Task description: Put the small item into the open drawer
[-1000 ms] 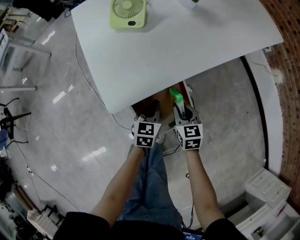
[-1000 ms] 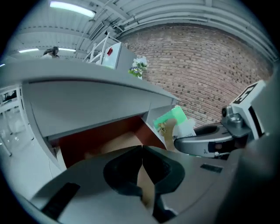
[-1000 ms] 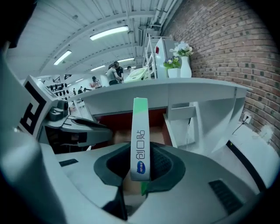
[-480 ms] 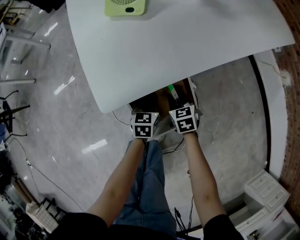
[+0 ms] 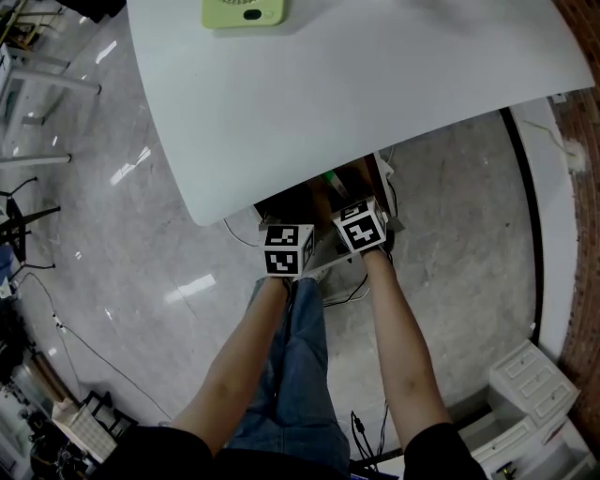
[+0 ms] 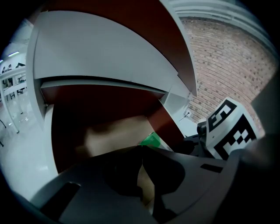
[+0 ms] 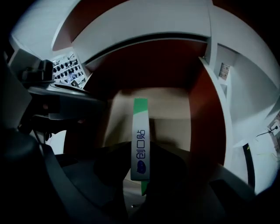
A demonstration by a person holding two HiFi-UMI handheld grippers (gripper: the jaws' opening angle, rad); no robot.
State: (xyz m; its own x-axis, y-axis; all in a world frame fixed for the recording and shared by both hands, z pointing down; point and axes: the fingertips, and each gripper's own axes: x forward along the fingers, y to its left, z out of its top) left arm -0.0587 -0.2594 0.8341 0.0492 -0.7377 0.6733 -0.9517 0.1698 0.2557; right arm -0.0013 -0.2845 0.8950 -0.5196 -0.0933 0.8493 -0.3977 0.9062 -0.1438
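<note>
The small item is a flat green and white box (image 7: 140,146) with blue print. My right gripper (image 7: 141,175) is shut on its lower end, and its green tip points into the open drawer (image 7: 175,109), over the pale drawer bottom. In the head view only a sliver of the box (image 5: 329,177) shows under the edge of the white table (image 5: 375,84), ahead of my right gripper (image 5: 343,195). My left gripper (image 6: 141,148) is shut and holds nothing; it hangs at the drawer's front, left of the box (image 6: 152,140). The head view shows my left gripper (image 5: 296,221) beside the right one.
The drawer has dark red-brown side walls (image 7: 205,109) and sits under the white table top. A pale green fan (image 5: 242,11) stands at the table's far side. Cables (image 5: 352,292) lie on the grey floor. A brick wall (image 6: 227,65) is at the right.
Both grippers have sunk toward the drawer and slid further under the table edge. The green box, plainly seen before, is now mostly hidden by the table top in the head view.
</note>
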